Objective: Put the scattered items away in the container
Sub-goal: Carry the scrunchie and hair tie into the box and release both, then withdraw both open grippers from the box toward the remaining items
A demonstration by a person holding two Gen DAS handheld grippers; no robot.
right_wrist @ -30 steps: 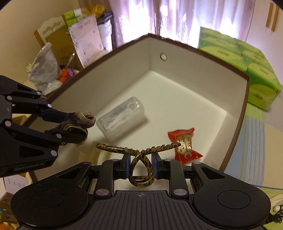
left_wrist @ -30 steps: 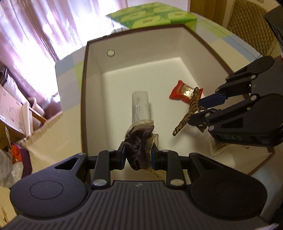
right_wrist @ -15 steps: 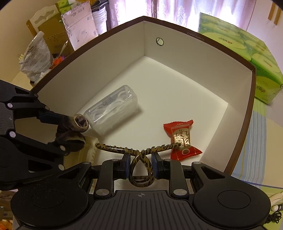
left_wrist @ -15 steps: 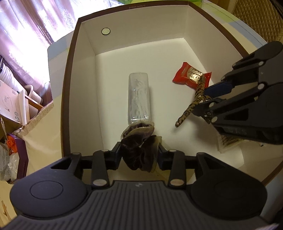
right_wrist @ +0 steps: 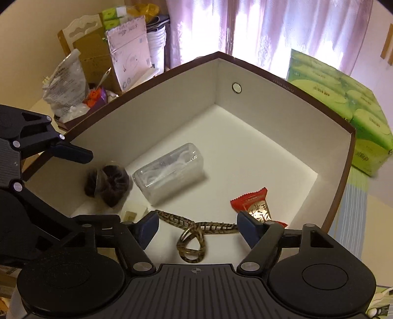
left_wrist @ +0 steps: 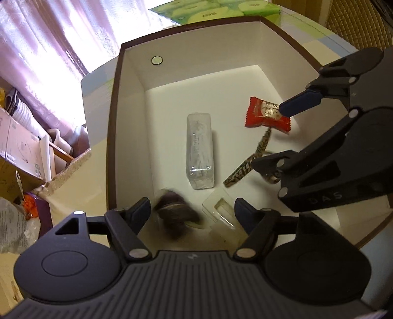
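Observation:
A white box with a brown rim [left_wrist: 111, 137] [right_wrist: 270, 110] holds everything. My left gripper [left_wrist: 191, 211] is open over the box's near end. The dark scrunchie [left_wrist: 175, 216] [right_wrist: 108, 184] lies loose and blurred below its spread fingers, touched by neither. My right gripper [right_wrist: 199, 227] [left_wrist: 282, 135] is open too. The leopard-print hair tie [right_wrist: 194, 235] [left_wrist: 248, 164] lies on the box floor between its fingers, free of them. A clear plastic case [left_wrist: 199, 149] [right_wrist: 169, 171] and a red candy [left_wrist: 267, 115] [right_wrist: 255, 206] rest on the floor.
A small clear packet [left_wrist: 221, 208] [right_wrist: 133, 213] lies near the scrunchie. A green tissue pack [right_wrist: 343, 103] [left_wrist: 216, 9] stands behind the box. Bags and cartons [right_wrist: 66, 90] crowd the left side, with curtains beyond.
Both grippers have opened. The scrunchie dropped out of the left one and the hair tie out of the right one, both landing inside the box.

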